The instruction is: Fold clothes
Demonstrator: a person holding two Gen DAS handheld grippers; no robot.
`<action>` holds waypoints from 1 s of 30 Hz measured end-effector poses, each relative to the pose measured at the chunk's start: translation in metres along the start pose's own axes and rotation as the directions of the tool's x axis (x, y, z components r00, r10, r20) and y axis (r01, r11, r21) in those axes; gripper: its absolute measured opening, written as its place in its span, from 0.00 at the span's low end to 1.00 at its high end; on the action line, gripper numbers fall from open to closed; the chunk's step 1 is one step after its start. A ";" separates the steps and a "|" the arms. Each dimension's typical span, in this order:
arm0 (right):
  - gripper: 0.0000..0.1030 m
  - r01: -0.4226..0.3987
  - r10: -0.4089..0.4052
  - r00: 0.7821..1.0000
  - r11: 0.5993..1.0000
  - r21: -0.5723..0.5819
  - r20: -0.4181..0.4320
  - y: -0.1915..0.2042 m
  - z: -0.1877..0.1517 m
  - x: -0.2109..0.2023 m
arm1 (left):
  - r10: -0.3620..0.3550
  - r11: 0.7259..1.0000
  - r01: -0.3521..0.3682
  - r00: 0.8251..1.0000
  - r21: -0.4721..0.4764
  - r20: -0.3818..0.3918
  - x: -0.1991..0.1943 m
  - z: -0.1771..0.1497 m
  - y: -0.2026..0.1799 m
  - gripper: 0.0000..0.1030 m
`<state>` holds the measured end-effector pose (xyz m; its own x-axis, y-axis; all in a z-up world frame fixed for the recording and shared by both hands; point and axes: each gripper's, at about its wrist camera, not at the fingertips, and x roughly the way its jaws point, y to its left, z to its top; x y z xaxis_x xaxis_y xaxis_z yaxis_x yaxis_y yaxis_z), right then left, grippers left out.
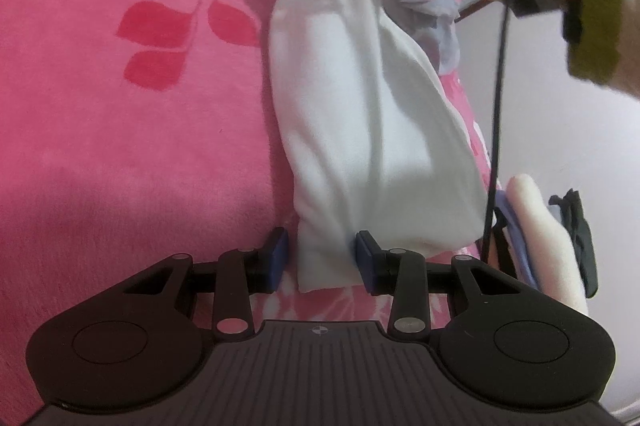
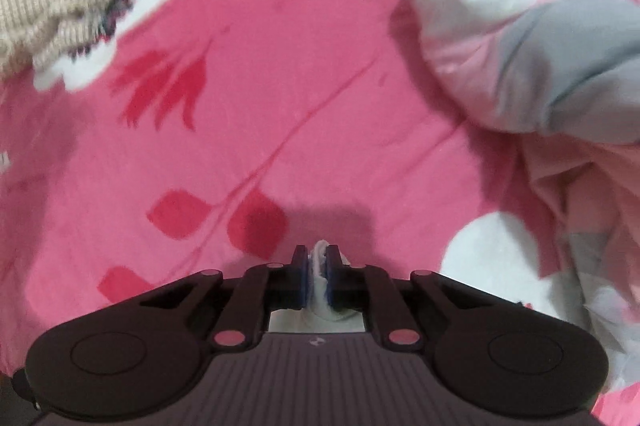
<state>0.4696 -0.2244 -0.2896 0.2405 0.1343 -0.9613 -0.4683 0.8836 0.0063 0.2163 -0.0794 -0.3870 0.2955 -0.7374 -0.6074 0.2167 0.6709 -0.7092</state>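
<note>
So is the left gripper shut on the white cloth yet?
No, open. The left gripper has its pads either side of the white cloth's lower corner, with gaps showing.

text: none legible | labels: none | brands: none | numbers: none | signs: none

Under your claws lies a bed spread with a pink blanket (image 1: 120, 113) printed with red leaves and white flowers. Ahead of your left claw, a white garment (image 1: 372, 129) stretches away over that blanket, its near end between the two pads. Ahead and to the right of your right claw, a bunched pink-and-grey quilt (image 2: 540, 37) rests on the blanket; ahead and to the left, a beige knit piece (image 2: 60, 1) lies at its far edge.
</note>
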 end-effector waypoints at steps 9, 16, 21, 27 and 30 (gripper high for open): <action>0.04 0.049 -0.084 0.980 0.980 0.194 0.180 -0.019 -0.002 0.039 | -0.044 0.998 0.042 0.998 -0.051 -0.035 -0.007 0.005 0.011 0.36; 0.05 0.018 -0.125 0.927 0.957 0.290 0.355 -0.026 -0.069 -0.085 | -0.033 0.998 0.031 0.998 -0.045 -0.054 -0.015 0.004 0.009 0.36; 0.06 0.065 -0.152 0.958 0.942 0.331 0.245 -0.014 -0.159 -0.125 | 0.029 1.000 -0.028 0.998 0.014 -0.056 -0.025 -0.003 -0.004 0.36; 0.06 0.058 -0.099 0.990 0.934 0.352 0.099 0.009 -0.242 -0.110 | 0.102 0.992 -0.098 0.994 0.081 -0.051 -0.033 -0.010 -0.021 0.36; 0.06 0.063 -0.086 0.995 0.941 0.331 0.056 0.016 -0.267 -0.108 | 0.132 0.989 -0.131 0.991 0.063 -0.020 -0.025 -0.006 -0.027 0.36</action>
<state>0.2095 -0.3446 -0.2588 0.3269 0.0828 -0.9414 -0.1440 0.9889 0.0369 0.1972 -0.0795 -0.3551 0.3031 -0.6434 -0.7029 0.2344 0.7653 -0.5995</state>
